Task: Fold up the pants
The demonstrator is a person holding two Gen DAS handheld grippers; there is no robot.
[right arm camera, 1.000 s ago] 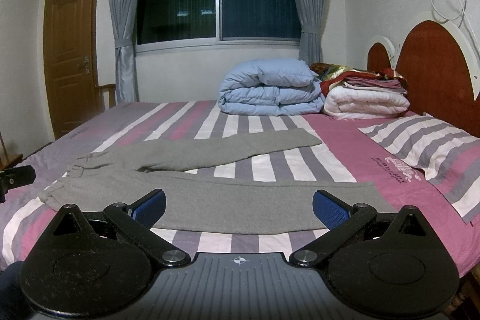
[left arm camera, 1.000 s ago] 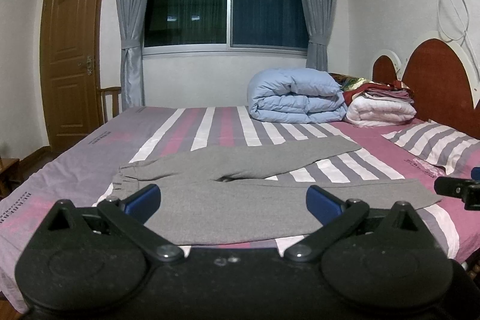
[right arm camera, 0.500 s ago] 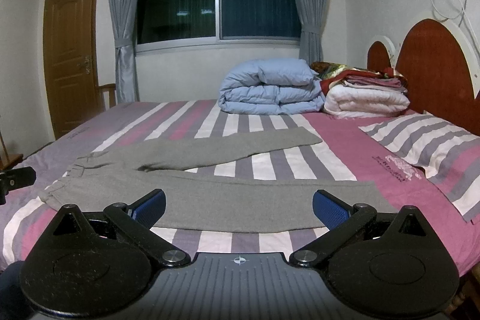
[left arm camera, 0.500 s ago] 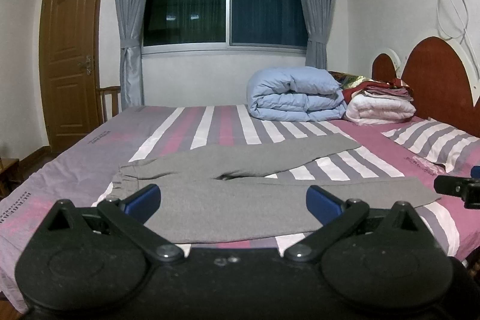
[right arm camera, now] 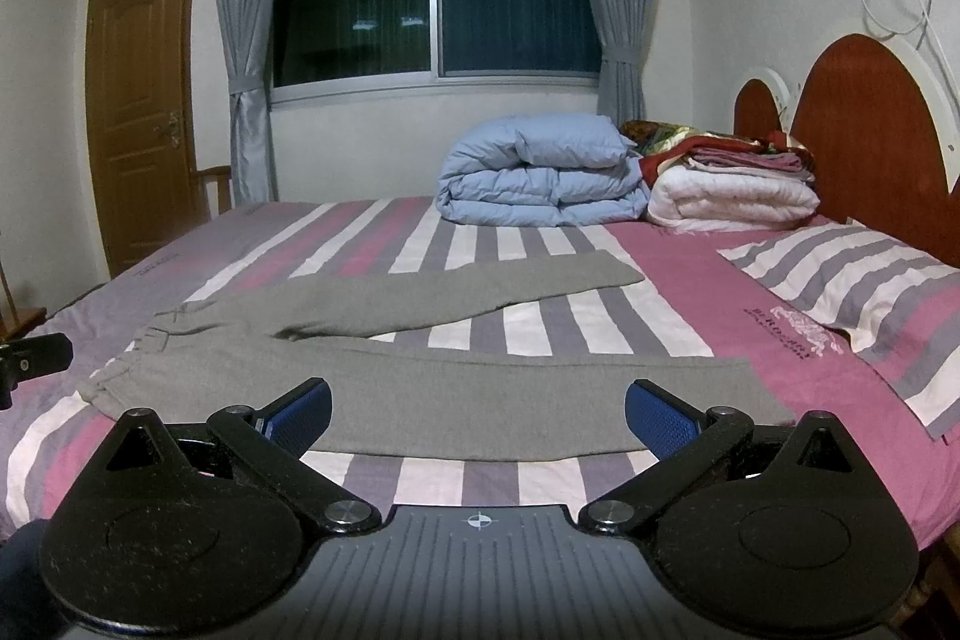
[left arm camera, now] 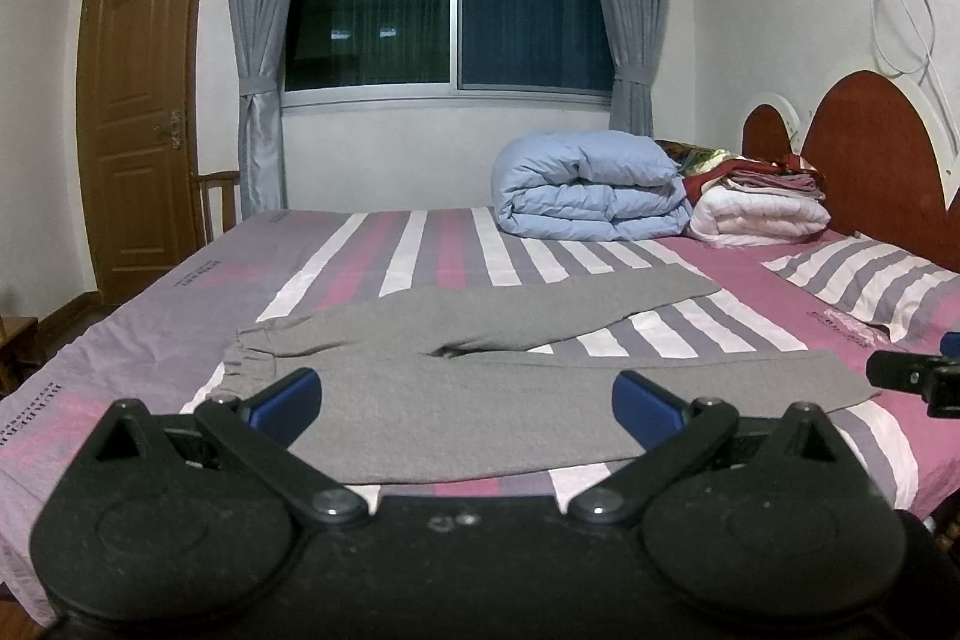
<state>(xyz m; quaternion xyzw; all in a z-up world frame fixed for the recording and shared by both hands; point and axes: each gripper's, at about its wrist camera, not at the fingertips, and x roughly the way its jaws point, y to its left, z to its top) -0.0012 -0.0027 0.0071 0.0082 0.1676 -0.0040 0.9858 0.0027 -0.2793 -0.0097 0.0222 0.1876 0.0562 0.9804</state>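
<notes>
Two grippers, ours: left gripper [left arm camera: 467,401] and right gripper [right arm camera: 478,413] both spread wide at frame bottom, holding nothing, hovering short of the bed's near edge. Grey pants [left arm camera: 480,388] lie flat mid-frame on the striped bedsheet [left arm camera: 384,256], waistband at left, legs splayed toward the right. Farther back, upper right, we see a folded blue duvet [left arm camera: 588,187], then a stack of blankets [left arm camera: 759,214] by the headboard [left arm camera: 876,160].

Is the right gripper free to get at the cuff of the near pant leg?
Probably yes: the right gripper is open, and the near leg's cuff lies flat on the bed with nothing between.
</notes>
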